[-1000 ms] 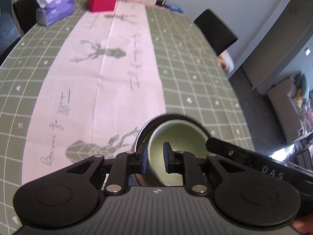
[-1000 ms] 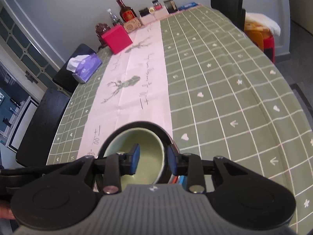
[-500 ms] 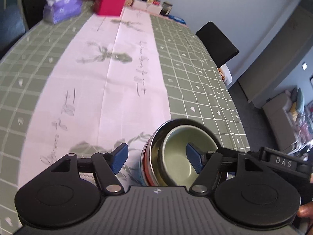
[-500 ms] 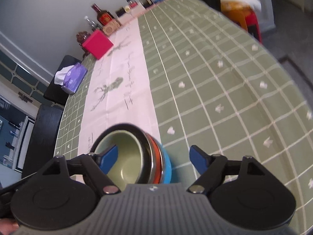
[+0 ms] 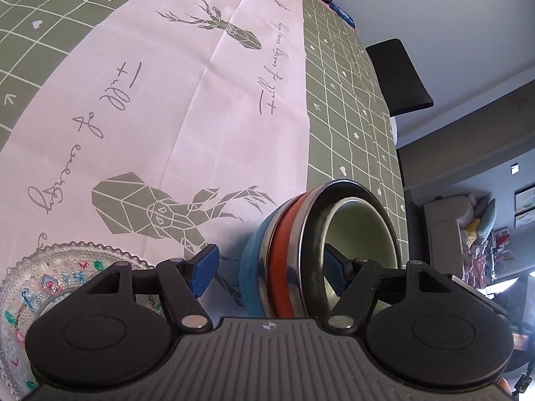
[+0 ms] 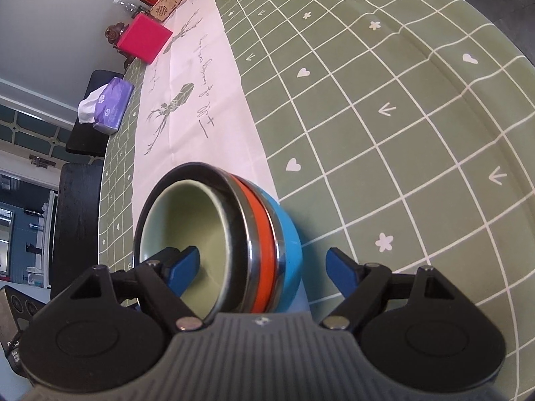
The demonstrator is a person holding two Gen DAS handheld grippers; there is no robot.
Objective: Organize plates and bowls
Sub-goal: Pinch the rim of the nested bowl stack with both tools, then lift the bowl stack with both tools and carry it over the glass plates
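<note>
Four bowls [image 6: 234, 244] nested, done; glass plate [image 5: 57, 284] at 8 o'clock left unsorted. Left gripper [image 5: 271, 272] and right gripper [image 6: 264, 272]: jaws apart, holding nothing.

Nested bowls [image 5: 321, 250] right of glass plate [image 5: 50, 267]

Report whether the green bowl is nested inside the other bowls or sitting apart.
Nested. The green bowl sits inside the steel-rimmed bowl, which rests in the blue bowl.
</note>
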